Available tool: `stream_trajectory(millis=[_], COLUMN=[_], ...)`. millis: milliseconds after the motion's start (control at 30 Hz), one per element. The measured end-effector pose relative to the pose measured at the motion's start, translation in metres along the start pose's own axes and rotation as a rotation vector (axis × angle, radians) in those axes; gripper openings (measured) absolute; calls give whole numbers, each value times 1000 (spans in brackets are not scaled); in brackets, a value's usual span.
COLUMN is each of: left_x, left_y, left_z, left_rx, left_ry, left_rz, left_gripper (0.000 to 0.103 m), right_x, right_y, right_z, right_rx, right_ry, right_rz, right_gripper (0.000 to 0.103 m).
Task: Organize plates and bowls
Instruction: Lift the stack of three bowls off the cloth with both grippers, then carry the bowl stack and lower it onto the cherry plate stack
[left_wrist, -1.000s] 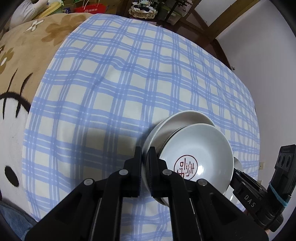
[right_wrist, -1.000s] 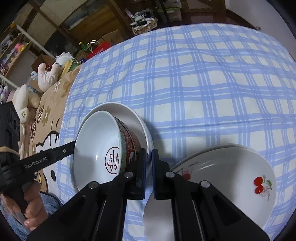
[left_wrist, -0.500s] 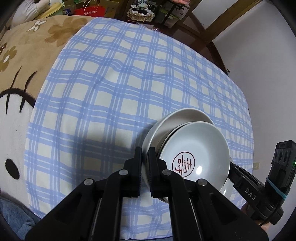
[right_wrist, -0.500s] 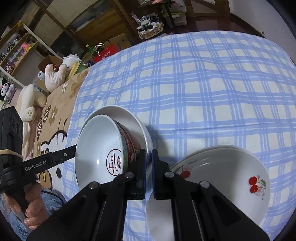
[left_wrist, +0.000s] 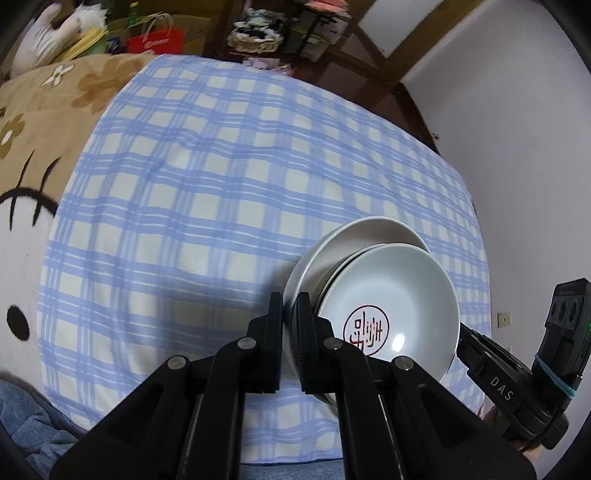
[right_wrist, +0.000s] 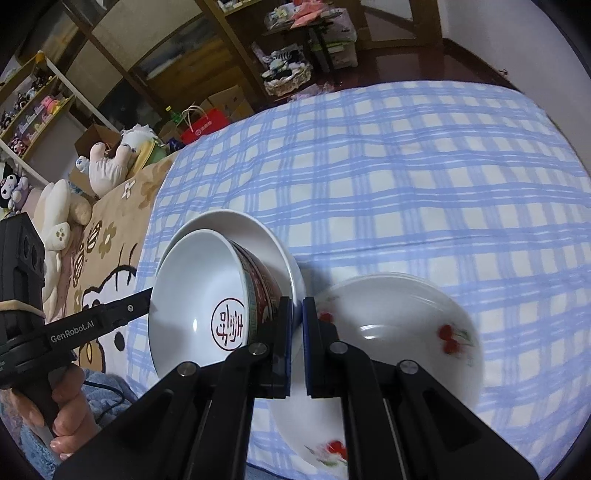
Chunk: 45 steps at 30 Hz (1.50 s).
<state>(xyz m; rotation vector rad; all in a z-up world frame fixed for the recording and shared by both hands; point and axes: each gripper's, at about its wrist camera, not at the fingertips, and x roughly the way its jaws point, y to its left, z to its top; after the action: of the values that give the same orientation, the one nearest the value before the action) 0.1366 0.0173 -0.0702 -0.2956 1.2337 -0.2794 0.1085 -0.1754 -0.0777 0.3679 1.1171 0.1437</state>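
A bowl (right_wrist: 207, 306), white inside with a red seal mark on its floor and a red pattern outside, sat inside a plain white plate (right_wrist: 258, 236). Both were tilted and, judging by the shadow beneath them, seemed lifted clear of the blue-and-white checked cloth (right_wrist: 406, 177), near its front edge on the left side. The left gripper (left_wrist: 290, 306) was clamped shut on the left rim of the plate. The right gripper (right_wrist: 297, 306) was closed too, its pads pinching the plate's right rim, so the pair was carried between two tools.

Just to the right, touching or almost touching the right gripper, lay a second plate (right_wrist: 399, 332) painted with red cherries, resting on the cloth near the front edge. It appeared to sit on another plate, since a second rim showed along its far side, though this was hard to tell.

Judged from this, the sorting was partly done: one bowl was already nested on a plate, and a cherry stack existed. What probably remained was setting the carried pair down on or beside that stack. The rest of the cloth was bare. A person's hand (right_wrist: 62, 406) held the left tool's handle at the lower left.
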Motion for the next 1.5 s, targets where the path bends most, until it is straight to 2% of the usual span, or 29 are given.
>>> stream_trajectory(millis=[267,400,600,767,1133,1233,1333,1467,1500], left_x=[17,30,59,65,66,61,54,36,32], left_y=[-46,-71,-87,-99,-97,-97,-96,-96,-96], left_z=[-20,-32,-43,-38,-35,-36,-36,-37,-37], left_rx=[74,153,182,216,202,235,250,307,313], left_ry=[53,91,155,134,130,108,82,-6,-17], left_rz=[-21,5,15,28,3,28,35,144,152], left_gripper=[5,4,4,4,7,12,16,15,16], right_x=[-27,-33,-31,-25,-24,-25,-31,-46,-51], right_y=[-44,-64,-91,-106,-106,-111,-109,-104,-103], right_z=[-22,-33,-49,-52,-49,-50,-51,-51,-51], right_rx=[63,95,143,189,152,177,156,118,114], right_ry=[-14,-16,-1,-4,-7,2,-23,-64,-75], right_rz=[-52,-85,-111,-79,-68,-43,-60,-111,-116], right_gripper=[7,7,7,7,8,8,8,8,8])
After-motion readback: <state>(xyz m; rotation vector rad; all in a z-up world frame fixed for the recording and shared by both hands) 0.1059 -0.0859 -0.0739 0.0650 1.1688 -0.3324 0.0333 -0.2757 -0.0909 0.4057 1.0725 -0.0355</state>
